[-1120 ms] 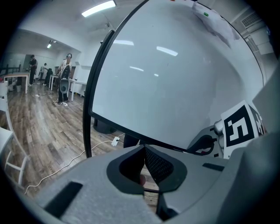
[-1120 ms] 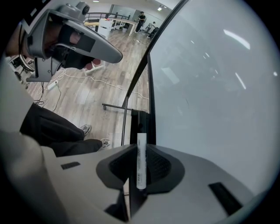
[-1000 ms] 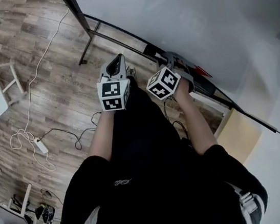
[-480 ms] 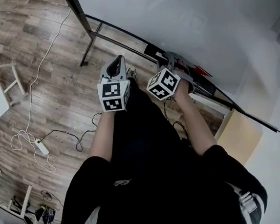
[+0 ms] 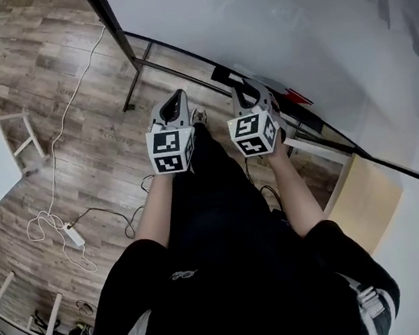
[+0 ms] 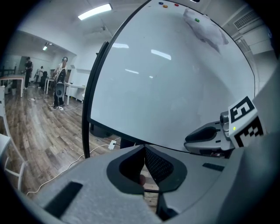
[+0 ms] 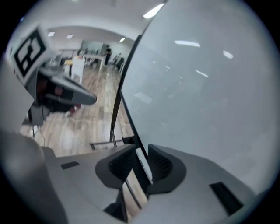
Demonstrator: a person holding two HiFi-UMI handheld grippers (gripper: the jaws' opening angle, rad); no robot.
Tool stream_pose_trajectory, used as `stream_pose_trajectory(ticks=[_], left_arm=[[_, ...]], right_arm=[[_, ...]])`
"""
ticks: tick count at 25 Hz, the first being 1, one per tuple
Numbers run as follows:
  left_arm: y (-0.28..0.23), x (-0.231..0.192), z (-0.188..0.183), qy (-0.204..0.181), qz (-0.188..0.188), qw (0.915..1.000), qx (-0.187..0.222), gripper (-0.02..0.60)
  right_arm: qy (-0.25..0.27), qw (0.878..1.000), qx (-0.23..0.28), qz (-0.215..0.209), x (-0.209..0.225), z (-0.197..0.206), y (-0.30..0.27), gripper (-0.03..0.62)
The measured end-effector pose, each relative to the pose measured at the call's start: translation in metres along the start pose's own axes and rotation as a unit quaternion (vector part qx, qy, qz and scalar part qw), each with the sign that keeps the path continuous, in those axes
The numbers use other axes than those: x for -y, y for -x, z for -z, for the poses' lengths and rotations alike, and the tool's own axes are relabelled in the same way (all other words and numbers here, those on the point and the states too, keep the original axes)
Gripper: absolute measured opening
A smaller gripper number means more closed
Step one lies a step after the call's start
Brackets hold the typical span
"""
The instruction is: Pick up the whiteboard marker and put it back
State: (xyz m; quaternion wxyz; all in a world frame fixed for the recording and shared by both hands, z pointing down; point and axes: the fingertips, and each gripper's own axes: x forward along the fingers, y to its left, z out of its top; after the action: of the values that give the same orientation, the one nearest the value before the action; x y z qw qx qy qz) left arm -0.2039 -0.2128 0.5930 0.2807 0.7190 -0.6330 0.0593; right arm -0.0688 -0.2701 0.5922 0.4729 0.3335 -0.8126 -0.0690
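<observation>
Right gripper view shows a thin white stick with dark print (image 7: pixel 142 164), which I think is the whiteboard marker. It lies along the black bottom edge of the big white whiteboard (image 7: pixel 197 87). It shows in the gap of the right tongs (image 7: pixel 141 152), but the pads do not press on it. These jaws have just been opening and stand wide. So I think the putting-back step is nearly over, because the marker looks let go. Next the right tongs need to back off straight, so they do not knock the marker off. The left tongs (image 6: pixel 144 149) are pinched together with nothing in them. In the head view, the long dark ledge (image 5: pixel 321 133) under the board holds a small red thing (image 5: pixel 298 98) and a dark block (image 5: pixel 221 74). I cannot tell what they are.
</observation>
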Motion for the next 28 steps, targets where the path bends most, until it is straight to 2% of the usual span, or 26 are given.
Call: stream_pose_trajectory(ticks=[2,4,7,12,16,22,28], left_arm=[[0.006,0.008,-0.008,-0.008,0.012,0.9999,0.01,0.006],[0.012,0.018,-0.015,-0.017,0.025,0.9994,0.018,0.006],[0.023,0.035,-0.024,-0.03,0.049,0.9979,0.028,0.006],[0.038,0.068,-0.032,-0.048,0.091,0.994,0.037,0.006],[0.042,0.097,-0.037,-0.058,0.116,0.9904,0.048,0.006],[0.05,0.144,-0.034,-0.075,0.142,0.9858,0.048,0.006],[0.064,0.198,-0.024,-0.092,0.146,0.9834,0.057,0.006]], right_arm=[[-0.088,0.995,0.042,0.0,0.007,-0.008,0.017,0.042],[-0.123,0.99,0.072,0.023,0.015,-0.012,0.036,0.018],[-0.117,0.986,0.098,0.067,0.023,-0.012,0.065,0.005],[-0.191,0.967,0.134,0.102,0.034,-0.001,0.113,0.002],[-0.204,0.959,0.145,0.129,0.041,0.015,0.141,0.002],[-0.23,0.95,0.157,0.139,0.046,0.044,0.177,0.001],[-0.242,0.943,0.18,0.145,0.053,0.075,0.214,0.002]])
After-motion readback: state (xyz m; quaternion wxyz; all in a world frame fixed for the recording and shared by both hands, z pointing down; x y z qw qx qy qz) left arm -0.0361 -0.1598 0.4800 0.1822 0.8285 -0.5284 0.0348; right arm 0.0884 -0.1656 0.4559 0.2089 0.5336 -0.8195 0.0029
